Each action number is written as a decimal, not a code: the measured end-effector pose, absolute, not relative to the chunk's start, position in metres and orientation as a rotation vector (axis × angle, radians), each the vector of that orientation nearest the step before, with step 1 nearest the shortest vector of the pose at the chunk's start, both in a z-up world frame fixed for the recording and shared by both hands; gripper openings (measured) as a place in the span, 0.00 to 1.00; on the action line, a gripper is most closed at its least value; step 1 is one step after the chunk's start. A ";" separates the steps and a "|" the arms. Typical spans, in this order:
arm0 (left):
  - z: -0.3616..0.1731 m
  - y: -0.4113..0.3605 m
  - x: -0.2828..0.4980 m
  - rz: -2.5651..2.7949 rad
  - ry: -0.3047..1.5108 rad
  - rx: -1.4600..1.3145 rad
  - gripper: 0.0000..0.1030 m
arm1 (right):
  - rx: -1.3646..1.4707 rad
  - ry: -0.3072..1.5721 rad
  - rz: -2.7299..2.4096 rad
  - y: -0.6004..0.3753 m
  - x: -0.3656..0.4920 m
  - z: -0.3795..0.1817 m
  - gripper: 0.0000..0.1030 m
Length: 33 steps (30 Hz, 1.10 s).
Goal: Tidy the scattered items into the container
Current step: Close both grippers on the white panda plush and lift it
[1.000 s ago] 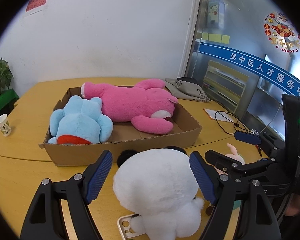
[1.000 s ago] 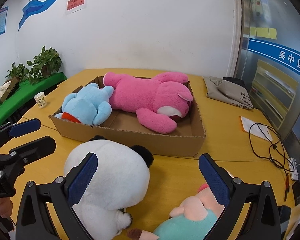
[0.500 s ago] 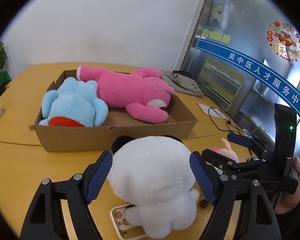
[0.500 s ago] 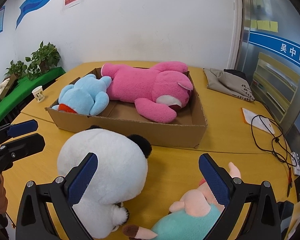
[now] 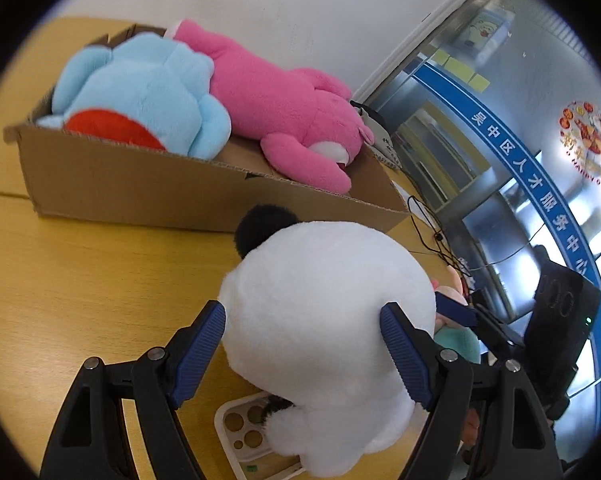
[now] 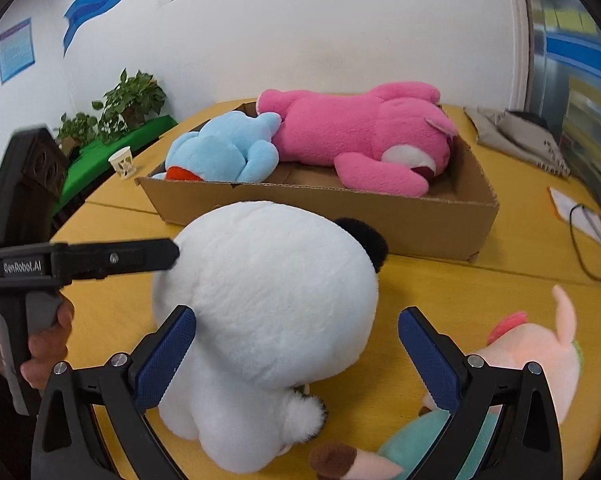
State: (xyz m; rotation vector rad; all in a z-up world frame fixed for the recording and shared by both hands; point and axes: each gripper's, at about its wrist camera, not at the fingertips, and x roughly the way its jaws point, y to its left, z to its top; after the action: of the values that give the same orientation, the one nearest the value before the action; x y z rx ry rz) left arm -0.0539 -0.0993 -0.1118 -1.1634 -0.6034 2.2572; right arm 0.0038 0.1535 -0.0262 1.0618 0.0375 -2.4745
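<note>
A white panda plush [image 5: 324,312] with black ears sits on the yellow table in front of the cardboard box [image 5: 148,188]. My left gripper [image 5: 302,344] is open, its blue pads on either side of the panda's back. My right gripper [image 6: 296,356] is open; the panda [image 6: 268,304] lies against its left pad. The box [image 6: 420,220] holds a blue plush [image 6: 228,152] and a pink plush [image 6: 364,136]. A pink and teal plush [image 6: 516,364] lies at the right. The left gripper's finger [image 6: 100,262] touches the panda's left side in the right wrist view.
A white phone case [image 5: 244,436] lies partly under the panda. A paper cup [image 6: 123,161] and potted plants [image 6: 128,98] stand at the left. A grey bag [image 6: 516,136], papers and black cables [image 6: 588,240] lie at the right of the table.
Both grippers have moved forward and closer to the panda. The left gripper has tilted, and its pads now flank the panda's body.
</note>
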 end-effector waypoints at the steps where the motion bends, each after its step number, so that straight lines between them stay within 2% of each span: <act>1: -0.115 -0.102 -0.057 2.237 -0.630 -1.164 0.77 | 1.080 0.001 -2.456 0.155 -0.001 -0.029 1.00; 4: -0.129 -0.108 -0.065 2.165 -0.694 -1.175 0.77 | 1.118 -0.070 -2.399 0.154 -0.013 -0.036 1.00; 6: -0.140 -0.111 -0.071 2.106 -0.752 -1.192 0.83 | 1.153 -0.112 -2.354 0.151 -0.020 -0.043 1.00; 11: -0.159 -0.112 -0.078 1.978 -0.850 -1.191 0.84 | 1.213 -0.205 -2.272 0.150 -0.030 -0.060 1.00; 16: -0.159 -0.105 -0.075 1.947 -0.850 -1.143 0.84 | 1.151 -0.089 -2.298 0.141 -0.022 -0.058 1.00; 19: -0.158 -0.103 -0.073 1.944 -0.854 -1.135 0.80 | 1.130 -0.086 -2.294 0.141 -0.019 -0.057 0.94; 21: -0.153 -0.102 -0.070 1.959 -0.830 -1.132 0.74 | 1.119 -0.092 -2.291 0.143 -0.018 -0.056 0.90; 25: -0.142 -0.104 -0.061 1.985 -0.807 -1.112 0.69 | 1.051 -0.025 -2.306 0.141 -0.006 -0.049 0.77; 33: -0.071 -0.096 -0.052 2.086 -0.689 -0.968 0.66 | 0.891 -0.028 -2.318 0.150 0.006 -0.004 0.75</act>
State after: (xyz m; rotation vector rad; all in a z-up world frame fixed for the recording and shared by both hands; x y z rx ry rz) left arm -0.0517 -0.0964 -0.0712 -0.9676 -0.6892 2.0860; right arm 0.0062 0.1500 -0.0038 0.8914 -0.0277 -2.3178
